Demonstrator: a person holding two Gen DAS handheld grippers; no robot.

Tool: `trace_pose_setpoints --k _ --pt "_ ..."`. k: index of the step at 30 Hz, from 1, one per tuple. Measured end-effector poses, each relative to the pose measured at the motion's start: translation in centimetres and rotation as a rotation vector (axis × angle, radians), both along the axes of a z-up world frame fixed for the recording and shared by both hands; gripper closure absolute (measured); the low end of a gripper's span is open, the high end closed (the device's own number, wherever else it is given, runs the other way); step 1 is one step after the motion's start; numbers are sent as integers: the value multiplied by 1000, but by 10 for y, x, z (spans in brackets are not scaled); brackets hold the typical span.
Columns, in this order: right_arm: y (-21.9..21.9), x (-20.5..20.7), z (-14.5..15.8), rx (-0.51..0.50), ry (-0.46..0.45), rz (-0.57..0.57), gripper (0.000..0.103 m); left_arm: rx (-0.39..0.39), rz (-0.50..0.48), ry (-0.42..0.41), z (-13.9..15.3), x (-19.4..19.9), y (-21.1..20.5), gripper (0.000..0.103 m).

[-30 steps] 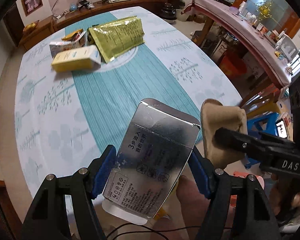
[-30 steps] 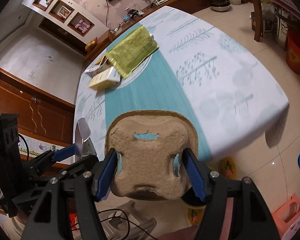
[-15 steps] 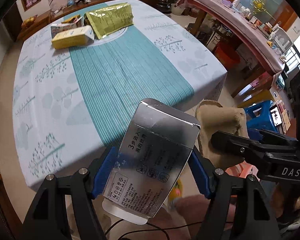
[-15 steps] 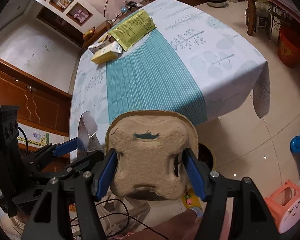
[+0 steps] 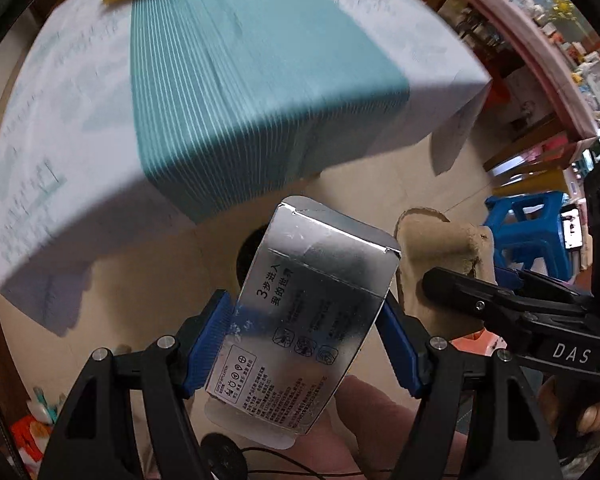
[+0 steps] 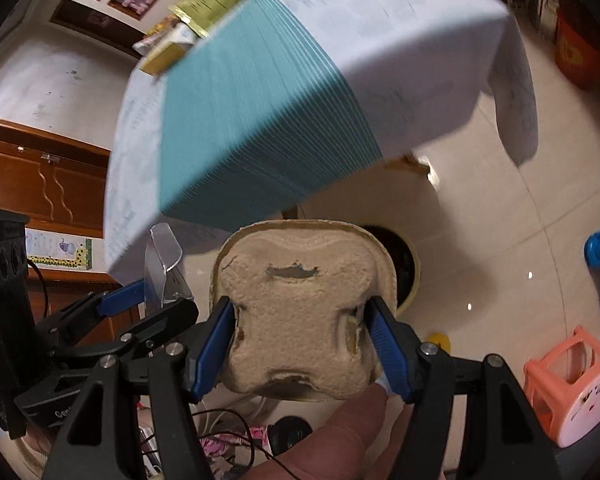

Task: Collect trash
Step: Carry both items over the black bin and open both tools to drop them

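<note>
Two grippers, each clamped on one piece of trash, point steeply down beyond the near edge of the table. Left gripper: its blue pads pinch the long sides of a flattened silver carton printed with black text, which stands tilted between the fingers with its torn flap uppermost. Right gripper: its blue pads press on the waist of a brown moulded-pulp tray, seen from its underside. In the left wrist view this tray sits just to the right of the carton, with the right gripper's black finger across it. Ahead of both grippers, partly hidden behind the held items, a round dark opening with a pale yellow rim lies on the tiled floor. Beyond it hangs the white and teal tablecloth, blurred. Right of the right gripper stand a pink stool and a blue stool.
</note>
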State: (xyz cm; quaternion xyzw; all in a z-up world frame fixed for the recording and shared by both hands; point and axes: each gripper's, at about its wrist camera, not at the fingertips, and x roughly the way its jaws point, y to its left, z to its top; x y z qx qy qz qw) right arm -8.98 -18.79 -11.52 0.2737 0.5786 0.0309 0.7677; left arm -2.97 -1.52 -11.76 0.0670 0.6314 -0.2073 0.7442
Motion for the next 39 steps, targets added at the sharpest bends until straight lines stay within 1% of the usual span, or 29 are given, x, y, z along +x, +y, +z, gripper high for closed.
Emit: trace_pose_setpoints --k 4,11,15,19,23,26,30,31,34,37,39 --pt "-8 -1 -38 12 54 -10 36 5 35 48 -37 0 -5 32" --pt "-21 7 -104 -11 120 -16 36 14 111 105 -103 6 -12 32" --pt "-26 7 -136 -13 153 -27 36 24 162 146 -145 11 -10 32" --pt "-29 10 -165 -16 185 -29 36 28 199 173 -179 15 -7 32" --pt "-30 15 -187 -13 214 -31 36 25 231 184 -195 22 -10 30" --pt "-28 22 -193 -11 220 -26 36 11 257 185 -204 26 -8 30" --pt "-26 27 -196 -11 220 -14 36 17 271 196 -212 32 -7 30" --pt "-25 27 -196 -10 220 -11 36 21 271 197 -212 32 -6 28" --pt "-24 28 -195 -11 216 -3 36 38 268 199 -215 30 -2 28" --pt "-21 30 -196 -10 215 1 36 51 272 193 -212 27 2 23" --pt "-18 30 -195 -10 215 6 36 53 278 187 -210 24 6 23"
